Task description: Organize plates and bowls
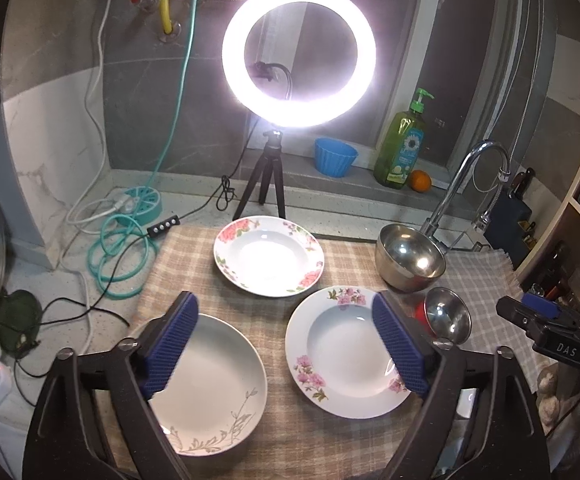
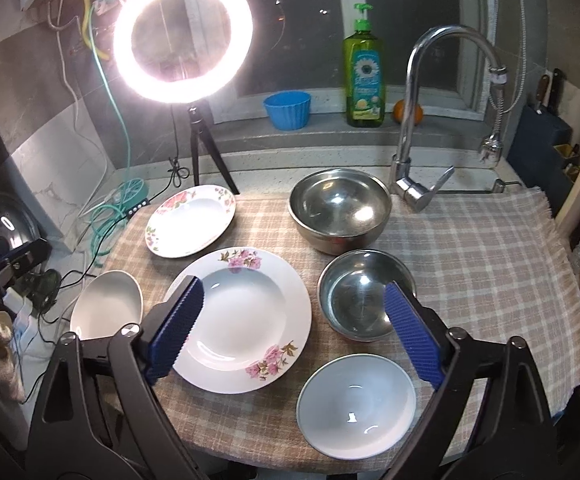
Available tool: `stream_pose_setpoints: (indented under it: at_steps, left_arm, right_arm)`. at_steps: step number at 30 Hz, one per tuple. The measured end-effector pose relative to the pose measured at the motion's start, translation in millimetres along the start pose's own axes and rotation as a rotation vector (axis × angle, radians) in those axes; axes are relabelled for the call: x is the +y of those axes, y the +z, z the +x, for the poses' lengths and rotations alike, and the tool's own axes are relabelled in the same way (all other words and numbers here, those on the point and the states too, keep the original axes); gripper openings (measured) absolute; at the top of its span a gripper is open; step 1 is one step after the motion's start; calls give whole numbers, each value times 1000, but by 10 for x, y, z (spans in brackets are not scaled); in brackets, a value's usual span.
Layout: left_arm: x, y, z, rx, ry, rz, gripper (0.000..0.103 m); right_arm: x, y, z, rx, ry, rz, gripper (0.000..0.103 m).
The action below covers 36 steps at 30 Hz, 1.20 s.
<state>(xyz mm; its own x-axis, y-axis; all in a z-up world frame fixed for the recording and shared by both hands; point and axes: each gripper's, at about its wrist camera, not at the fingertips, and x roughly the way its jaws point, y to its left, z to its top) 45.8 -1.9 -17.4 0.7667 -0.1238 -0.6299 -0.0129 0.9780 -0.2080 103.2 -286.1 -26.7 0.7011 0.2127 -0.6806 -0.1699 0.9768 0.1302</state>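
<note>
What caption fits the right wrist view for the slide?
Open right gripper above a checked cloth with three plates, two steel bowls and a white bowl.

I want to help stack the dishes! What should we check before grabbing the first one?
1. Left tool open, nothing in it: ok.
2. Right tool open, nothing in it: ok.
3. Pink-flower plate lies flat with nothing on it: ok.
4. Small steel bowl stands apart from the big steel bowl: ok.
5. White bowl sits close to the cloth's front edge: not ok.
6. Cracks or chips in the dishes: cannot tell.
</note>
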Motion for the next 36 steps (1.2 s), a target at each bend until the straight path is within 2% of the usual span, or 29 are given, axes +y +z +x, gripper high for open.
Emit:
stream_pose_setpoints:
  at_steps: [2, 5, 11, 12, 14, 18, 20, 21, 28, 30, 33, 36]
  left_arm:
    - [11, -13, 38, 14, -9, -10, 79]
    - [19, -33, 83, 41, -29, -24, 67]
    - [24, -161, 217, 120, -76, -73, 53]
    - [21, -186, 237, 135, -88, -84, 52]
    - [13, -242, 285, 169, -112, -96, 43]
    - [-7, -388, 406, 250, -170, -151, 39]
    - [-24, -482, 464, 293, -198, -176, 29]
    - [-33, -532, 495, 312, -208, -187, 27]
    - [-132, -815, 715, 432, -271, -245, 20]
    - [-142, -858, 786, 459, -275, -259, 20]
    - [-161, -898, 859, 477, -269, -266, 19]
    - [-158, -937, 891, 486, -266, -265, 18]
  right_arm:
    - [-19, 44, 71, 24, 36, -4, 92]
    - [-6, 110, 173, 52, 66, -31, 84]
    - [6, 178, 484, 161, 174, -44, 70]
    - [11, 180, 518, 176, 191, -43, 67]
    - [45, 208, 660, 224, 242, -48, 62]
    - [103, 274, 918, 298, 289, -77, 49]
    - [137, 318, 1055, 331, 302, -94, 48]
    - [143, 337, 1115, 346, 306, -99, 47]
    - [165, 468, 1651, 452, 324, -70, 41]
    - [165, 477, 1791, 480, 326, -74, 32]
    - [208, 479, 1955, 508, 308, -109, 31]
    - [168, 477, 2058, 530, 308, -90, 29]
